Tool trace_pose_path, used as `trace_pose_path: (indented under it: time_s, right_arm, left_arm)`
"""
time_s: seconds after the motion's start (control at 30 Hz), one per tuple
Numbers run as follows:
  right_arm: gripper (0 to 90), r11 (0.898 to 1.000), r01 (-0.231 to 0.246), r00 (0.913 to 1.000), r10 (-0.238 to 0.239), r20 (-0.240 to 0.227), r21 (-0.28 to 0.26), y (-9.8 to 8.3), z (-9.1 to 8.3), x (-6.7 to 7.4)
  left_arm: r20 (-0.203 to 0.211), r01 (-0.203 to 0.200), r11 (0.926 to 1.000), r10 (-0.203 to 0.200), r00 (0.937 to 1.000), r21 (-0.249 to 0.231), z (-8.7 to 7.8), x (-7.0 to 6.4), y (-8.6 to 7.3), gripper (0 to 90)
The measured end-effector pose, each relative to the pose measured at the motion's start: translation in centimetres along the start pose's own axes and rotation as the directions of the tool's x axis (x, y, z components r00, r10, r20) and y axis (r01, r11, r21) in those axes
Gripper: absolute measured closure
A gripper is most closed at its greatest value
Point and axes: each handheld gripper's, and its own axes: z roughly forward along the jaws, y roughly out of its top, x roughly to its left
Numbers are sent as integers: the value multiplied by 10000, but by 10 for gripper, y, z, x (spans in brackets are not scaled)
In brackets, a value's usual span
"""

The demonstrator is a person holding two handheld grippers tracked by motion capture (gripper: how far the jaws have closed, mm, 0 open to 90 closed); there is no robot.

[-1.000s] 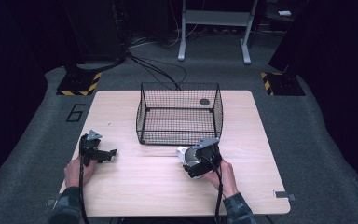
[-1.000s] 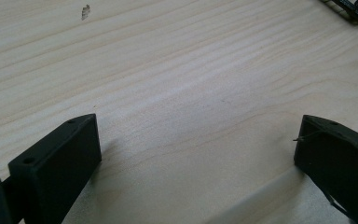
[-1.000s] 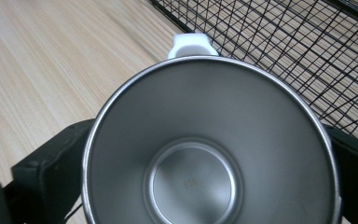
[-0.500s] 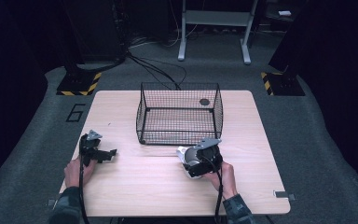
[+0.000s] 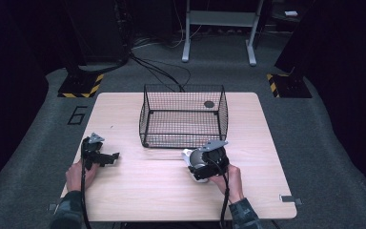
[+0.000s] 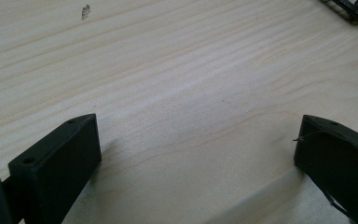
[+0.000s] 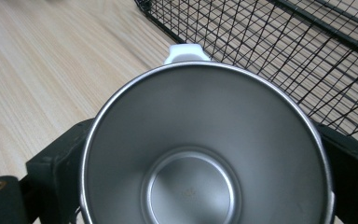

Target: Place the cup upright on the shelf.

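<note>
A pale wooden bench (image 5: 138, 191) carries a black wire basket (image 5: 183, 117) set toward its far middle. Inside the basket, near the far right corner, lies a small dark round thing (image 5: 209, 104), too small to make out.

The right gripper (image 5: 205, 164) sits just in front of the basket's near right corner, held by the person's right hand (image 5: 228, 177). Its fingers (image 7: 58, 168) are closed on a steel cup (image 7: 205, 149), one on each side of the cup's wall. In the right gripper view the cup's mouth faces the camera, showing the shiny inside and flat round bottom. A white tab (image 7: 186, 52) stands at the far edge of the rim, pointing toward the basket's wire wall (image 7: 279, 51), which is just beyond it. In the high view the cup (image 5: 195, 160) shows as a pale shape at the gripper's left, close to the basket's front edge but apart from it. Whether the cup rests on the bench or is lifted off it, I cannot tell.

The left gripper (image 5: 97, 155) is near the bench's left edge, well apart from the basket, held by the left hand (image 5: 78, 174). Its fingers (image 6: 58, 165) are spread wide with nothing between them, low over bare wood. A small dark mark (image 6: 86, 11) shows on the wood ahead, and a corner of the basket (image 6: 354, 9) sits at the top right of the left gripper view.
</note>
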Motion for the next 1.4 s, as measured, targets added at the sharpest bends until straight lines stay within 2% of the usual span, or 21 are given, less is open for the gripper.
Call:
trace_pose_path:
  time_s: [0.03, 0.07, 0.2, 0.23, 0.3, 0.43, 0.53, 0.57, 0.6, 0.63, 0.87, 0.9, 0.93, 0.97, 1.27, 1.4]
  right_arm:
    - [53, 10000, 0, 10000, 0, 0, 0, 0, 0, 0]
    - [53, 10000, -6, 10000, 6, -9, 24, 1, -1, 0]
    - [53, 9999, 128, 9999, -128, 21, -61, 4, -6, -3]
    - [53, 10000, -13, 10000, 13, 32, -99, 4, -7, -2]
    - [53, 9999, 43, 10000, -43, 56, -102, 6, -10, -4]
    - [53, 9998, -29, 10000, 30, 69, -185, 8, -13, -5]
    - [53, 9997, 134, 9999, -132, 111, -205, 10, -15, -7]
    - [53, 9998, 88, 9999, -86, 110, -173, 10, -16, -7]
    - [53, 9997, 14, 9999, -12, 109, -224, 11, -17, -7]
    - [53, 9998, -9, 9999, 11, 112, -182, 11, -18, -8]
    - [53, 9997, -13, 9997, 19, 243, -245, 13, -23, -10]
    - [53, 9997, -40, 9996, 47, 264, -254, 14, -24, -11]
    - [53, 9996, 10, 9996, -1, 299, -300, 14, -26, -12]
    - [53, 9996, -8, 9996, 17, 288, -290, 14, -27, -12]
    - [53, 9989, -156, 9989, 174, 427, -443, 18, -37, -16]
    - [53, 9990, 28, 9991, -9, 425, -446, 21, -42, -19]
  left_arm:
    - [23, -217, 9996, 217, 9998, 172, -1, 1, 0, 4]
    - [6, -56, 10000, 56, 10000, 44, 0, 0, 0, 4]
    - [17, -165, 9998, 165, 9999, 131, -1, 1, 0, 4]
    - [20, -202, 9997, 202, 9998, 160, -1, 1, 0, 4]
    - [2, -14, 10000, 14, 10000, 11, 0, 0, 0, 3]
    - [2, -17, 10000, 17, 10000, 16, 0, 0, 0, 4]
    - [20, -210, 9996, 210, 9998, 163, -1, 1, 0, 4]
    - [5, -56, 10000, 56, 10000, 43, 0, 0, 0, 4]
    - [15, -168, 9998, 167, 9999, 142, -1, 1, 0, 4]
    - [-2, -7, 10000, 7, 10000, 13, 0, 0, 0, 4]
    - [4, -35, 10000, 35, 10000, 27, 0, 0, 0, 4]
    - [13, -154, 9998, 154, 9999, 128, -1, 1, 0, 4]
    - [1, -6, 10000, 6, 10000, 6, 0, 0, 0, 4]
    - [16, -155, 9998, 154, 9999, 122, -1, 1, 0, 4]
    - [12, -135, 9998, 135, 9999, 117, -1, 1, 0, 4]
    - [19, -207, 9997, 206, 9998, 163, -1, 1, 0, 4]
